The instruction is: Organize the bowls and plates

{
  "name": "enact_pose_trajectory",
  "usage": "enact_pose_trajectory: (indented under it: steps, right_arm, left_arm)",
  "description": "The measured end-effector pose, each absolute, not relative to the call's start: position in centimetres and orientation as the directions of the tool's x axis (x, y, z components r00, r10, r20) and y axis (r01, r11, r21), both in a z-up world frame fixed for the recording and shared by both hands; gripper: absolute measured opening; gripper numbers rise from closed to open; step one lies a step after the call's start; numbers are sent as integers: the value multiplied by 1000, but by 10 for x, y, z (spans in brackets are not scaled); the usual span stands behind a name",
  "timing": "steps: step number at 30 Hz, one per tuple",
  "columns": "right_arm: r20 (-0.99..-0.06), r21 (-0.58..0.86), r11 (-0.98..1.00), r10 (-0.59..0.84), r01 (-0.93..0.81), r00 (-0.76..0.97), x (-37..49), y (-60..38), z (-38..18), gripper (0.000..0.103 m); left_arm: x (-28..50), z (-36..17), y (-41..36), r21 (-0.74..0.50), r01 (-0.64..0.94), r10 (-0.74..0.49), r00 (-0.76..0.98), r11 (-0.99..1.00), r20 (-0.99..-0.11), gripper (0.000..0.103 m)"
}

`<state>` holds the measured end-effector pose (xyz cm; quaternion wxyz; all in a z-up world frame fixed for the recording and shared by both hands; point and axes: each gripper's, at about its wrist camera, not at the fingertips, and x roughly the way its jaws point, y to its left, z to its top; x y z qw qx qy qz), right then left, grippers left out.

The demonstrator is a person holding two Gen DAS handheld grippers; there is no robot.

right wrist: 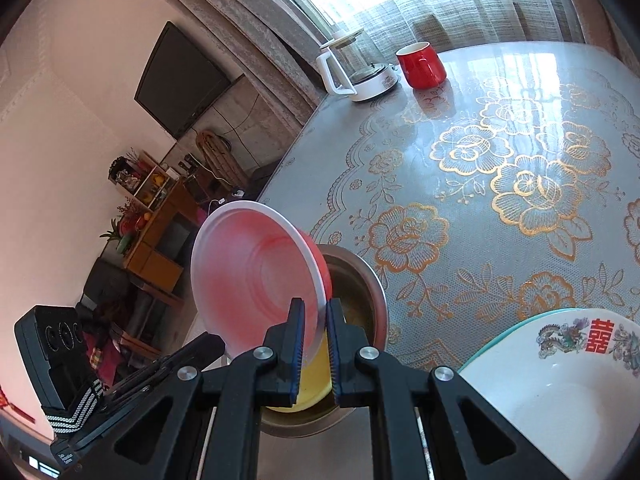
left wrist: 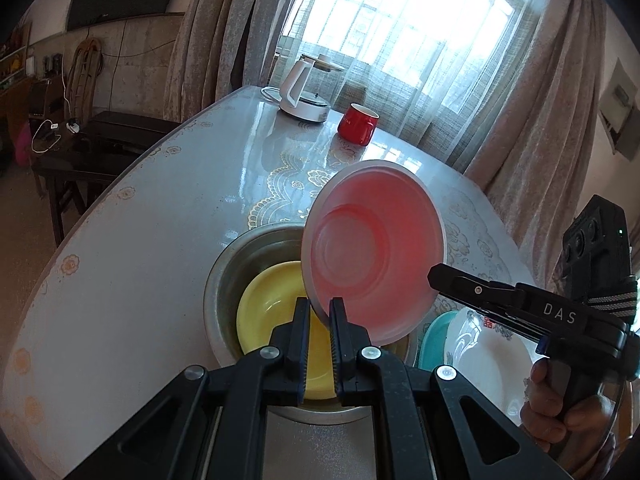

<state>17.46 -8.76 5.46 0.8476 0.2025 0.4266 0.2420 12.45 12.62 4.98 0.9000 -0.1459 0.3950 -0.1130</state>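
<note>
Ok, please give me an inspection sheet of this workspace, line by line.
Surface: flower-patterned table, glossy.
Job's things: pink bowl tilted over yellow bowl in metal basin; dragon-pattern dish on teal plate.
Clutter: red mug, white kettle.
Tongs: left tongs and right tongs both shut on pink bowl's rim.
Cables: white cable on dark side table.
Surroundings: curtains, window, wall television.

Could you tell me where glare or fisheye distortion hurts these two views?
Left wrist view: the window is blown out, its glare streaking the table near the red cup. Right wrist view: glare whitens the far tabletop; fisheye bends the table edge.
</note>
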Motion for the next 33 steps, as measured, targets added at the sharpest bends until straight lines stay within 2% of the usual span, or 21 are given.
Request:
enact_pose_trajectory:
  steps: [17,33]
  right_arm:
    - [-604,585,762,637,-278,478,165,-80,53,11]
    - [-666,584,772,633,-252,396,167,-66,30,14]
  left_arm:
    - [107,55,147,-406,76,-346,678,911,-649,9]
    - [112,28,155,-420,31,-349,616,907,-707,9]
